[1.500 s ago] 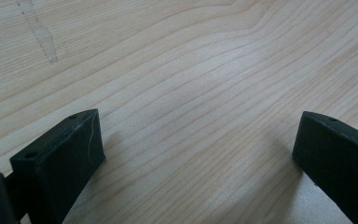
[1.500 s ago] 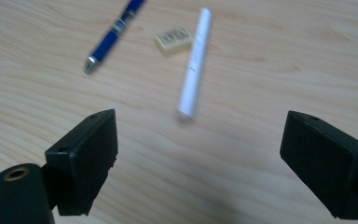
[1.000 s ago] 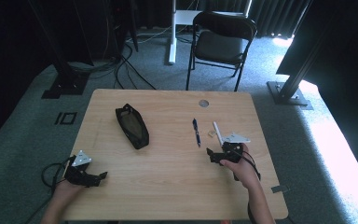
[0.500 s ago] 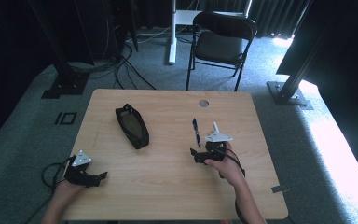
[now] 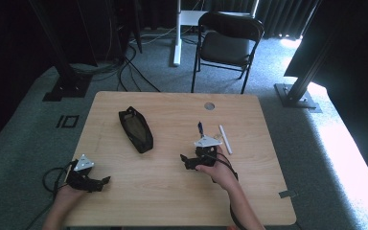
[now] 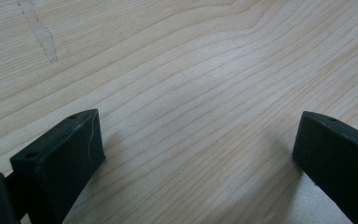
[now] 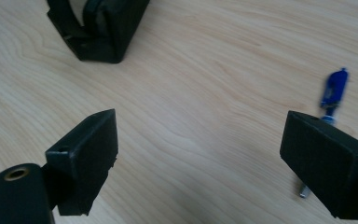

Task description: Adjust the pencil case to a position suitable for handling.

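Note:
A black pencil case (image 5: 135, 129) lies on the left-middle of the wooden table (image 5: 163, 191); its near end (image 7: 98, 25) shows at the top of the right gripper view. A blue pen (image 5: 200, 129) and a white pen (image 5: 225, 139) lie right of centre. My right gripper (image 5: 185, 160) is open, low over the table just below the blue pen (image 7: 333, 91), pointing left toward the case. My left gripper (image 5: 104, 181) rests open at the front left, with bare wood between its jaws (image 6: 200, 154).
A round grommet hole (image 5: 209, 106) sits near the table's far edge. A black folding chair (image 5: 227, 43) stands behind the table. Cables (image 5: 52, 175) trail off the front left corner. Dark stands and a post base (image 5: 297, 96) flank the table on the carpet.
My right gripper has moved left and slightly toward the person, from beside the white pen to below the blue pen. The left gripper has stayed in place.

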Demonstrator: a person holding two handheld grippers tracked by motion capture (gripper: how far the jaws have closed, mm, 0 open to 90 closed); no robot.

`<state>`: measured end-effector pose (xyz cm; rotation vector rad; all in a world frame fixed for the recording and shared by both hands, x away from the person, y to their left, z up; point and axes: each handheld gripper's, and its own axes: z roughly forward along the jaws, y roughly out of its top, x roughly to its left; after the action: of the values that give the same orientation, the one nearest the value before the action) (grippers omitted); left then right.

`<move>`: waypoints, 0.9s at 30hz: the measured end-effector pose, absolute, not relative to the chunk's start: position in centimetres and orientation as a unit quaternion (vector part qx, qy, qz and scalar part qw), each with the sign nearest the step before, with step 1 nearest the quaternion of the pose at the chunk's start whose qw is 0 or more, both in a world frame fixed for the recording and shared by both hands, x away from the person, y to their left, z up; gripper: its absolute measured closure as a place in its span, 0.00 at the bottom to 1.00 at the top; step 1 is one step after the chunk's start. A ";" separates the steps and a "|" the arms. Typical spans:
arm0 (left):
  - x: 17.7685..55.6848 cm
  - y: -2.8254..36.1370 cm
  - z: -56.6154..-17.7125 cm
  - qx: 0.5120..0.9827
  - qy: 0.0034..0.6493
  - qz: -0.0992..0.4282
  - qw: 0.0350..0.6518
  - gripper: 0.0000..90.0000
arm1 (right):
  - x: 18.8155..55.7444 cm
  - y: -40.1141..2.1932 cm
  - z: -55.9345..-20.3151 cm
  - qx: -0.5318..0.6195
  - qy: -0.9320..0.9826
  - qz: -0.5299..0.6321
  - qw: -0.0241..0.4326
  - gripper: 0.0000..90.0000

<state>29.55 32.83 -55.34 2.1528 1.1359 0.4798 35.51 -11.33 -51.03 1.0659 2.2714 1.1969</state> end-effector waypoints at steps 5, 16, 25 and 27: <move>29.5 32.8 -55.3 0.821 0.433 0.183 0.324 0.02 | 35.4 -10.0 -51.1 0.366 0.808 0.427 0.176 0.12; 29.5 32.8 -55.3 0.821 0.433 0.183 0.324 0.02 | 35.1 -6.6 -50.8 0.345 0.807 0.449 0.167 0.12; 29.5 32.8 -55.3 0.820 0.433 0.183 0.325 0.02 | 35.0 -3.5 -50.5 0.334 0.801 0.473 0.152 0.12; 29.5 32.8 -55.3 0.820 0.434 0.183 0.325 0.02 | 35.0 -2.7 -50.4 0.332 0.800 0.477 0.150 0.12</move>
<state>29.55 32.82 -55.35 2.1506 1.1368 0.4798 35.02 -2.73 -50.43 0.9546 2.2972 1.3700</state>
